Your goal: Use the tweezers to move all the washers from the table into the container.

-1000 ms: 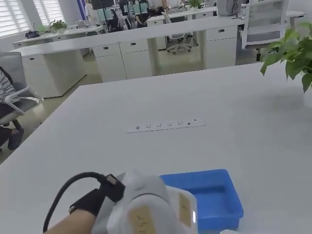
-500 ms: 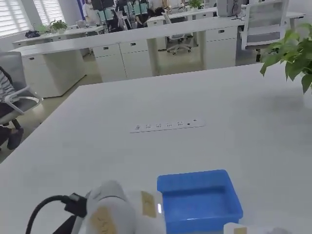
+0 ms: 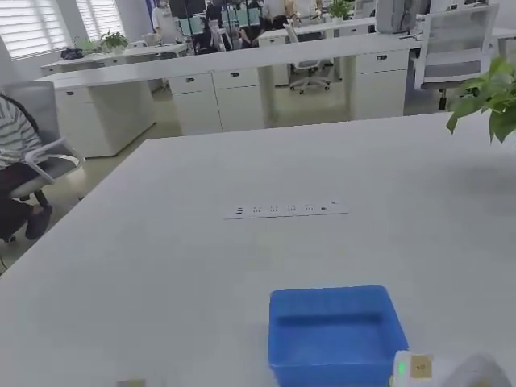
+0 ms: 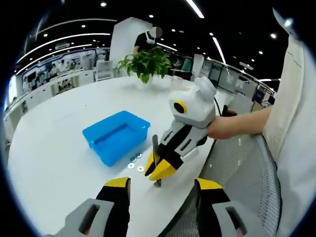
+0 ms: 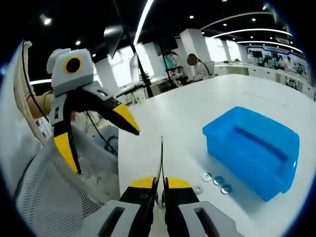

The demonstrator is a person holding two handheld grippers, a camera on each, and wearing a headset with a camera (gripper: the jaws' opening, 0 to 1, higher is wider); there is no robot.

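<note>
Currently right gripper jaws are pressed together on the tweezers, whose thin blades stand up between them in its own view, over the near edge of the white table. Left gripper is spread wide with nothing held, and is raised beside the table edge. Four washers are lying flat in a small cluster on the table, just beside the near wall of the blue container, whose inside looks bare in the head view. Step in hand is judged as bringing the tweezers to the first washer. To be done well, tips should be lowered at a shallow tilt so one blade can be slid under a rim or through the hole. Squeeze should be kept light so the flat ring is not flicked off. Outermost washer is best taken first so the rest are not scattered. Potted plant sits well apart, beyond the container
</note>
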